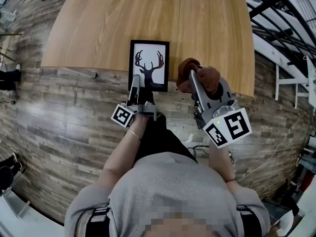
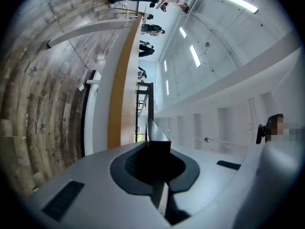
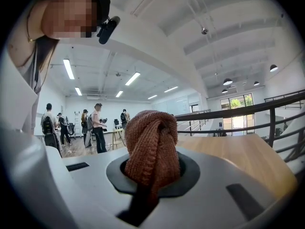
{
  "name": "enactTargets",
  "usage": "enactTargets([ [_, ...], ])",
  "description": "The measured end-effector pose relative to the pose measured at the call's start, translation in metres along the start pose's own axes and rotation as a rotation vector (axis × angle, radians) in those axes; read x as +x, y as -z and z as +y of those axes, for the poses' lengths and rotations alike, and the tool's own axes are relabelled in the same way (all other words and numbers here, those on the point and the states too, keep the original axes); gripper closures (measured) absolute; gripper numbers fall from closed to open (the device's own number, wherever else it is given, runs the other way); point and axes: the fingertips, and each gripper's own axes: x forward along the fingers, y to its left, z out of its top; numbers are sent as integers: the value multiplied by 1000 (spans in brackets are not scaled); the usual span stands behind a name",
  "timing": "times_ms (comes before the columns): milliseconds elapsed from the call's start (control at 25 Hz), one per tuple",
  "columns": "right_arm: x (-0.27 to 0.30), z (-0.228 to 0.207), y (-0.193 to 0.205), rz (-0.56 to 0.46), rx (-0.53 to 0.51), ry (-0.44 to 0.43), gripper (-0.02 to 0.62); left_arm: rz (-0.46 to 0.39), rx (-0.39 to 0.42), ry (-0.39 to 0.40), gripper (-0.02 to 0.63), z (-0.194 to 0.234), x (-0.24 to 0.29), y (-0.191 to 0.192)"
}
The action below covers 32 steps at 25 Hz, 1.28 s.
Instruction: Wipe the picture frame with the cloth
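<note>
Head view: the picture frame — black border, a stag's silhouette inside — lies at the near edge of the table, with its lower edge sticking out past the table. The left gripper is clamped on that lower edge, and the left gripper view shows its jaws pinching the thin dark frame edge-on. Just right of the frame, the right gripper pinches a bunched brown cloth — apart from the frame.
</note>
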Motion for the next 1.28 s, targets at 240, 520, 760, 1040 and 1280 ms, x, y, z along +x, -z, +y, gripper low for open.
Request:
enactTargets([
  [240, 1, -8, 7, 20, 9, 12, 549, 10, -5, -24, 589, 15, 2, 4],
  [520, 4, -18, 18, 29, 35, 40, 549, 43, -9, -80, 589, 39, 5, 6],
  [760, 4, -18, 22, 36, 49, 39, 549, 61, -27, -101, 589, 46, 5, 7],
  [1040, 8, -13, 22, 28, 53, 28, 549, 135, -36, -66, 588, 45, 10, 11],
  [1280, 12, -8, 23, 30, 54, 8, 549, 151, -27, -43, 544, 39, 11, 12],
])
